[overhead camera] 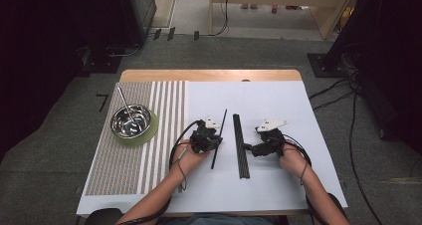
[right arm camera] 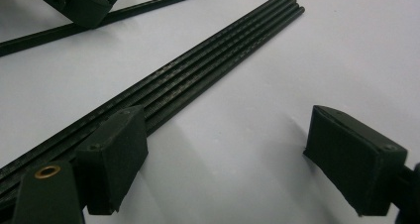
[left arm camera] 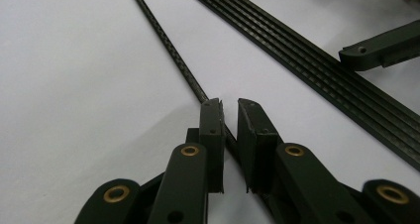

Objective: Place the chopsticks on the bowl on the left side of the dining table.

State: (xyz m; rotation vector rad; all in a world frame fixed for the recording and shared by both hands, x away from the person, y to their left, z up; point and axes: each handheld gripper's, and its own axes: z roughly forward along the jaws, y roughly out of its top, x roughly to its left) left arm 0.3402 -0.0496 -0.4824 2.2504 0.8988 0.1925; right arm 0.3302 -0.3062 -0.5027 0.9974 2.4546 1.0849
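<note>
low in the left gripper view, the left gripper (left arm camera: 229,110) is clenched on a single black rod (left arm camera: 166,40), which runs away to the upper left of the frame. hold that pinch firm and lift it level, so the far end does not drag on the white sheet (left arm camera: 74,85). at centre in the high view, the right gripper (overhead camera: 247,148) stands released, one jaw touching the bundle of rods (overhead camera: 241,145); it should steady them there. the steel bowl (overhead camera: 131,120) sits far left.
</note>
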